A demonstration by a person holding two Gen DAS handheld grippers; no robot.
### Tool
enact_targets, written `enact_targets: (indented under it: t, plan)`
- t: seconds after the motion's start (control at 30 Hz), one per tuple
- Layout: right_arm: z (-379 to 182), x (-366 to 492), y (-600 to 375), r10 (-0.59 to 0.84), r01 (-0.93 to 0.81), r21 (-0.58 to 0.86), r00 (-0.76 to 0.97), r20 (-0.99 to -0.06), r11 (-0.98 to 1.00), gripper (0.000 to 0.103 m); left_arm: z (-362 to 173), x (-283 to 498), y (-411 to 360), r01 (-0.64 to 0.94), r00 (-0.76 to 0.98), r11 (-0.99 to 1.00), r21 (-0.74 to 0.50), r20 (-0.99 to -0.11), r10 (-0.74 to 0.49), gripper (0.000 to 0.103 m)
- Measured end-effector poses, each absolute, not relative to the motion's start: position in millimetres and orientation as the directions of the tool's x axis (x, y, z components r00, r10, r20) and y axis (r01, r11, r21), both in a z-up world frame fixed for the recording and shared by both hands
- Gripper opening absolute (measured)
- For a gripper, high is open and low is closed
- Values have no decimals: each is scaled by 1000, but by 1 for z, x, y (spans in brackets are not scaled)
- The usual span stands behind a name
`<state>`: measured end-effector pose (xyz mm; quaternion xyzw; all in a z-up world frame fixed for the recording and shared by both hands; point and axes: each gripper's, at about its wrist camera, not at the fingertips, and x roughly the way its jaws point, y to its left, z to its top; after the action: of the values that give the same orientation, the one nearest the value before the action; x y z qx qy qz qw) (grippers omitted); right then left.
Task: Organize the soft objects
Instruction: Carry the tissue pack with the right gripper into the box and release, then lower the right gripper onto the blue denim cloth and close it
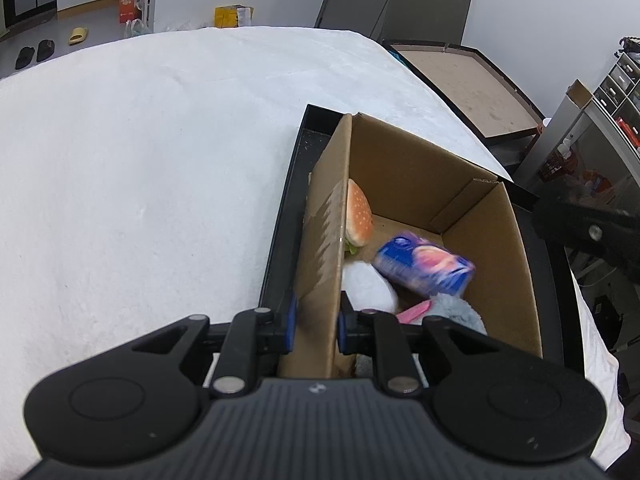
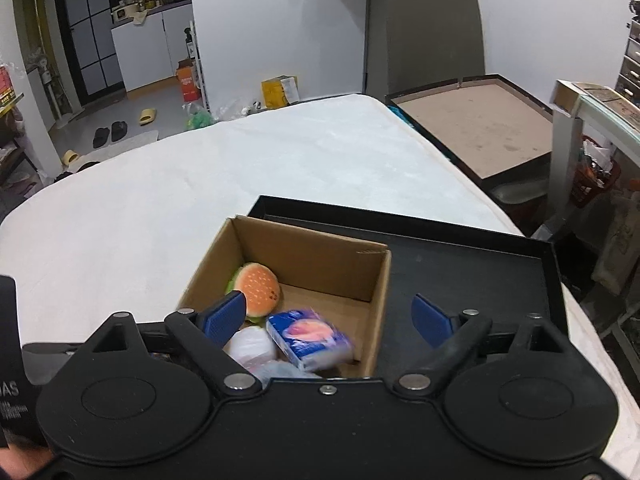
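An open cardboard box (image 1: 400,160) stands in a black tray (image 1: 280,240) on the white table. My left gripper (image 1: 316,320) is shut on the box's left wall, one blue pad on each side of it. Inside lie a burger plush (image 1: 359,216), a white plush (image 1: 368,288), a grey fuzzy toy (image 1: 456,312), a pink item (image 1: 414,312) and a blue tissue pack (image 1: 424,266), which is blurred. My right gripper (image 2: 328,316) hangs open over the box (image 2: 320,256), with the blurred tissue pack (image 2: 308,338) below and free of its pads. The burger plush (image 2: 260,290) sits by the left fingertip.
The black tray (image 2: 460,272) has bare floor to the right of the box. The white cloth-covered table (image 2: 200,184) stretches far to the left and back. A dark-framed brown board (image 2: 476,120) and a grey chair (image 2: 432,32) stand beyond the right edge.
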<state>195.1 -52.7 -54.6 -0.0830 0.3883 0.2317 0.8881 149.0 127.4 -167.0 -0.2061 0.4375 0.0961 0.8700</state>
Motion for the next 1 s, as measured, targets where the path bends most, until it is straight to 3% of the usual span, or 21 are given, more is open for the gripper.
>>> enact_targets:
  t: [0.73,0.93,1.0]
  plan:
    - [-70,185,-128,282,-341,86,582,-763,936,93,-156,145,117,-337,613,918,-211,-789,43,18]
    - [-88,185,-142,260,-313,90,556,-789,945,93,-154,144,114,-335,612,924,-186,-788,63,24]
    - [-93,187,-147,260,-307,99,547,-796,947,93,-153,144,113,-333,612,924,-187,-789,61,31]
